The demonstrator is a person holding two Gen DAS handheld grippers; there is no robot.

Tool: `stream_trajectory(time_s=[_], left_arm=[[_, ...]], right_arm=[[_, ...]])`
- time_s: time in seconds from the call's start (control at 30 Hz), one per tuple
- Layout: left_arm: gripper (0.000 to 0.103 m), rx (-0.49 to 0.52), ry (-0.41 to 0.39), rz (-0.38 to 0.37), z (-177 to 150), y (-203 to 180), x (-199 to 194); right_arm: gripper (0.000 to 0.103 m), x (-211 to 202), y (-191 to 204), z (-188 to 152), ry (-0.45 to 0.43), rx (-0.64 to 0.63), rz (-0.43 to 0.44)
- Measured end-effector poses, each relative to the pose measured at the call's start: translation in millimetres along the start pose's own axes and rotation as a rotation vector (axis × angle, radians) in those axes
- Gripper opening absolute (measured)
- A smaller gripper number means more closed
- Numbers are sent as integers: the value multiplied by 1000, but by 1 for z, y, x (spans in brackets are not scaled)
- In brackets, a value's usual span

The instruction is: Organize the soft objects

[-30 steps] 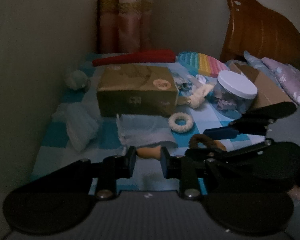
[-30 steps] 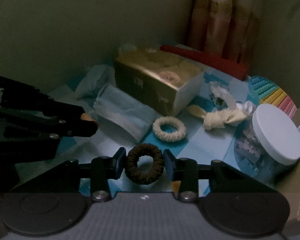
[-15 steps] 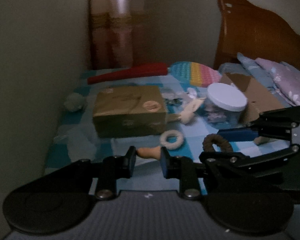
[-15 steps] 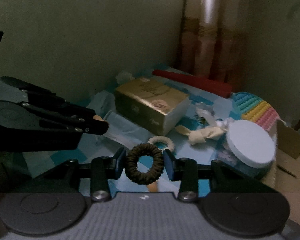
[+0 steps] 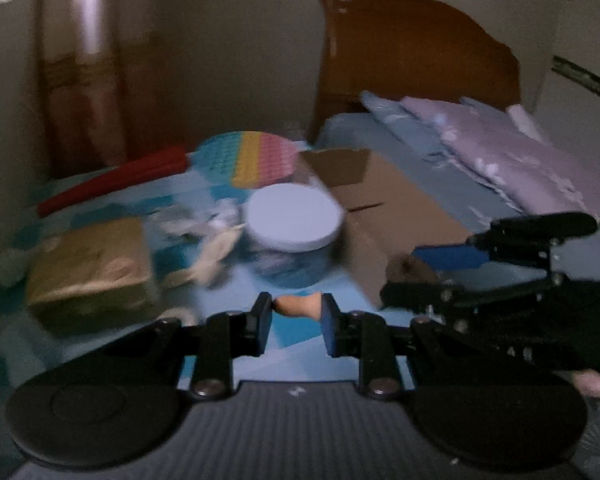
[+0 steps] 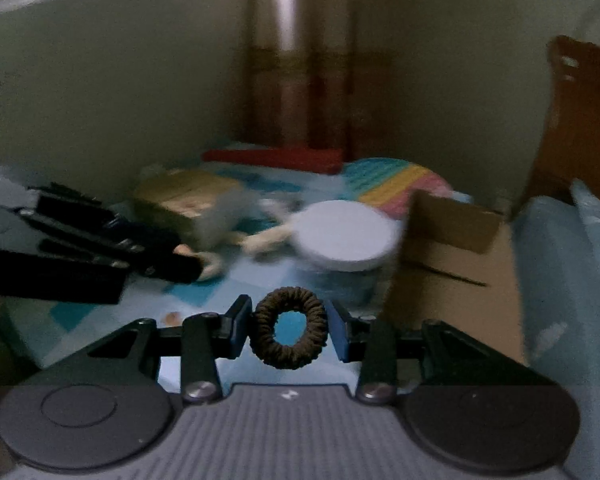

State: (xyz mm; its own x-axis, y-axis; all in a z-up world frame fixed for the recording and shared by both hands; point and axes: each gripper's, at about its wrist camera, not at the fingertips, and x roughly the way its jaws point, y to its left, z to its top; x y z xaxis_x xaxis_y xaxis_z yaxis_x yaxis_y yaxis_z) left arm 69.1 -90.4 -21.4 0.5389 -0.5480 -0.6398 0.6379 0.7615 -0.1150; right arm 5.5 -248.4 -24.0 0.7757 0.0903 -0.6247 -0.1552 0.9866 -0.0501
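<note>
We see the left gripper (image 5: 296, 314) w/ fingers clamped on a small peach-coloured soft piece (image 5: 298, 307), and the right gripper (image 6: 288, 330) w/ fingers clamped on a dark brown hair tie (image 6: 289, 333), both above the blue checked bed (image 5: 296, 330). Beyond: white-lidded jar (image 5: 294, 220), cardboard box (image 5: 396, 204), gold box (image 5: 90, 268), rainbow pop mat (image 5: 248, 158).

jar (image 5: 294, 236) left of, touching cardboard box (image 5: 396, 208) | tissue box (image 5: 90, 268) further left | pop mat (image 5: 256, 158) behind jar (on the bed)
</note>
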Motion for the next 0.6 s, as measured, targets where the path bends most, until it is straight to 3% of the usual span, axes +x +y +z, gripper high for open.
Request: stream_trajectory(time_s=[0.27, 0.5, 0.53, 0.57, 0.6], left_arm=[[24, 57, 18, -55, 44, -23, 40], [24, 103, 29, -101, 95, -47, 81], [24, 110, 33, -103, 99, -50, 87], [24, 118, 36, -102, 105, -53, 94], [24, 124, 41, -101, 110, -55, 100]], right_arm=[[46, 5, -57, 9, -44, 57, -140], [47, 33, -86, 11, -30, 107, -154], [50, 37, -87, 12, -32, 112, -151], [59, 39, -89, 12, -37, 119, -152], [78, 40, -90, 12, -38, 126, -150]])
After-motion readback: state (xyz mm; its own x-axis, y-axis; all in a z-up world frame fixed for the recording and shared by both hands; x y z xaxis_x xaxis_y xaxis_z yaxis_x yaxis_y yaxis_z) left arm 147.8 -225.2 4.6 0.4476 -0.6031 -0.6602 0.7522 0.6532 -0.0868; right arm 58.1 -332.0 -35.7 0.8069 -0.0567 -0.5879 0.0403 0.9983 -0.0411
